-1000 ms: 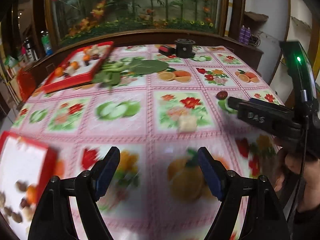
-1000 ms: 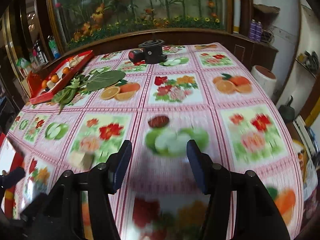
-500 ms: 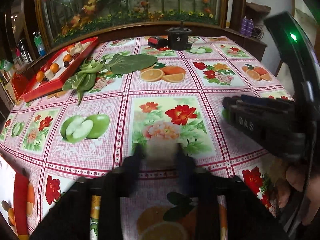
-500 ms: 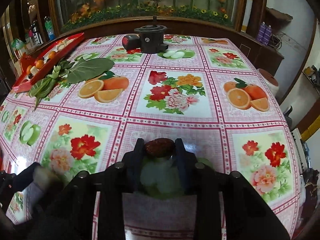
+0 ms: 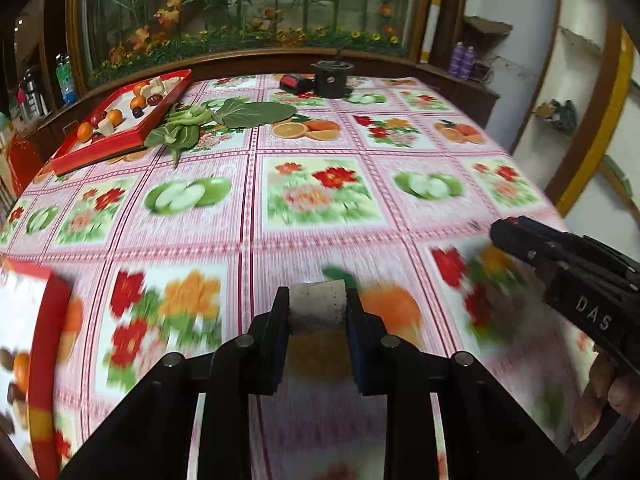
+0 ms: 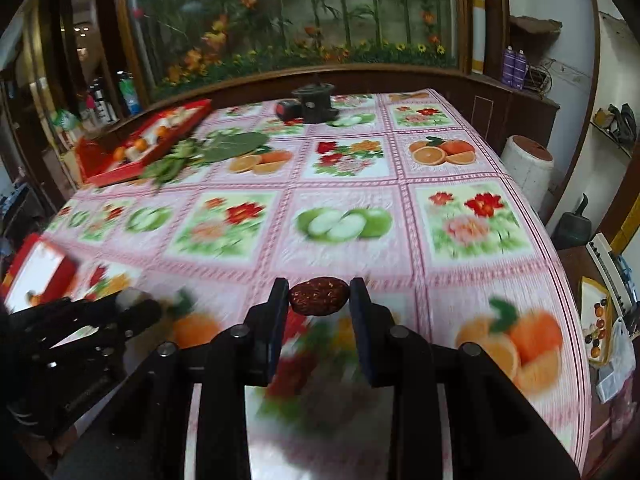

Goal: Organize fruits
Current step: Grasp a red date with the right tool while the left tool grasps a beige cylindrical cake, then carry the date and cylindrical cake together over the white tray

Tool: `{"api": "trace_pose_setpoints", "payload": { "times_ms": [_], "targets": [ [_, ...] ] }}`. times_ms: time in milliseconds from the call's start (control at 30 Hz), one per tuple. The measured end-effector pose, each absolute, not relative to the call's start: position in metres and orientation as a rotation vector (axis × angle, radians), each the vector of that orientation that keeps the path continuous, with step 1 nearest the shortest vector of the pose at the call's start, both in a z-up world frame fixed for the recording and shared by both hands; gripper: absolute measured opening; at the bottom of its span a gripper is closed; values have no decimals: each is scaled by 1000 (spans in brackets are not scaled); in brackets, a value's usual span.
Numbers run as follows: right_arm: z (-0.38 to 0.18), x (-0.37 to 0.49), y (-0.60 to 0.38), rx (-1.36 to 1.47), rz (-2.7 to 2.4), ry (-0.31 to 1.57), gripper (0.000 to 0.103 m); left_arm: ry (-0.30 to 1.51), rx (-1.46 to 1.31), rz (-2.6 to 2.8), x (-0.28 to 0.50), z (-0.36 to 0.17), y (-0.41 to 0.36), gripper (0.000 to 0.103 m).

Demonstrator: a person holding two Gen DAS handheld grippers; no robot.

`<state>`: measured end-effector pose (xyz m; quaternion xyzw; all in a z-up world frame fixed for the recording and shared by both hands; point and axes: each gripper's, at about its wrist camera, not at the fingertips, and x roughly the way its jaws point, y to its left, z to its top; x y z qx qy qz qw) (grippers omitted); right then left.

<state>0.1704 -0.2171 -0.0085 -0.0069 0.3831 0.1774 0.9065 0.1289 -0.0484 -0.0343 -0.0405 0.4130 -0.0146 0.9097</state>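
My left gripper (image 5: pixel 317 312) is shut on a pale fruit cube (image 5: pixel 317 308), lifted above the flowered tablecloth. My right gripper (image 6: pixel 319 298) is shut on a dark red wrinkled date (image 6: pixel 319 297), also held off the cloth. A red tray (image 5: pixel 42 344) with small fruits sits at the near left, partly cut off; it shows in the right wrist view too as the red tray (image 6: pixel 38 268). A second red tray (image 5: pixel 120 120) with oranges, dates and pale cubes lies at the far left. Each gripper appears in the other's view: right gripper (image 5: pixel 500 232), left gripper (image 6: pixel 132 304).
Green leafy vegetables (image 5: pixel 224 118) lie beside the far tray. A black round device (image 5: pixel 332 78) and a red-black box (image 5: pixel 296 82) stand at the table's far edge. A white stool (image 6: pixel 526 164) stands off the right edge. A hand (image 5: pixel 612 396) holds the right gripper.
Both grippers went from open to shut, the left on the pale cube and the right on the date. Since then both have pulled back and lifted from the cloth with their pieces.
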Motion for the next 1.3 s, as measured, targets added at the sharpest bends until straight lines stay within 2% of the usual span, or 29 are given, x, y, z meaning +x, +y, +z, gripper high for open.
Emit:
{"api": "trace_pose_setpoints", "payload": {
  "times_ms": [133, 567, 1300],
  "targets": [
    [-4, 127, -211, -17, 392, 781, 32, 842, -142, -90, 92, -26, -40, 25],
    [0, 37, -190, 31, 448, 777, 33, 829, -72, -31, 25, -22, -31, 25],
    [1, -25, -157, 0, 517, 779, 33, 812, -78, 68, -27, -19, 1, 25]
  ]
}}
